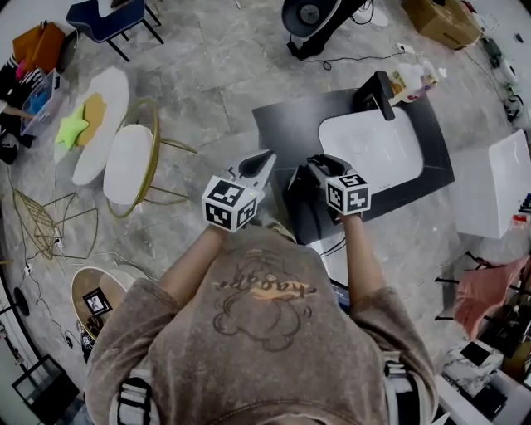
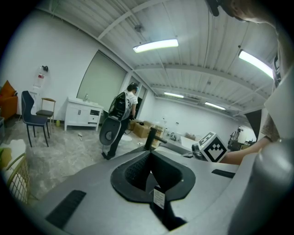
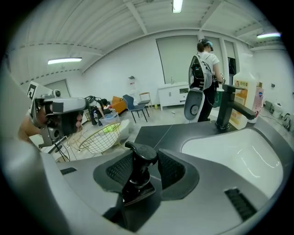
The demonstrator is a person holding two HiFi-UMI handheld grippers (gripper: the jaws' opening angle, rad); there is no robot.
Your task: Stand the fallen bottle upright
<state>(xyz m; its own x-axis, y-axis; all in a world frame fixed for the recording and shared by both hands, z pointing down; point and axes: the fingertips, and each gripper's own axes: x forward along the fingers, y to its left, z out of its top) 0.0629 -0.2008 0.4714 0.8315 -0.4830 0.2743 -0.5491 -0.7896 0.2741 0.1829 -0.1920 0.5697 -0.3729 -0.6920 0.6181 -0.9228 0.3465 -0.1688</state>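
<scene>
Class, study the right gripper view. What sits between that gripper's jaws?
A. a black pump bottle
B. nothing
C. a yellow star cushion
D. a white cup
A: the black pump bottle shows its pump head and neck between the pads of the right gripper.

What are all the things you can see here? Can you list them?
Counter: one, dark grey, ahead of the person.
Sink: one, white, set in the counter.
Tap: one, black, behind the sink.
Pale bottles: at least two, whitish, beside the tap.
Wire table: one, gold with white top, floor at left.
Star shape: one, yellow-green, far left.
Chair: one, dark blue, top left.
Cardboard box: one, brown, top right.
Other person: one, dark backpack, beyond the counter.
Black bottle: one, black, gripped in the right gripper.
Grippers: two, grey; left gripper empty, jaws together.
</scene>
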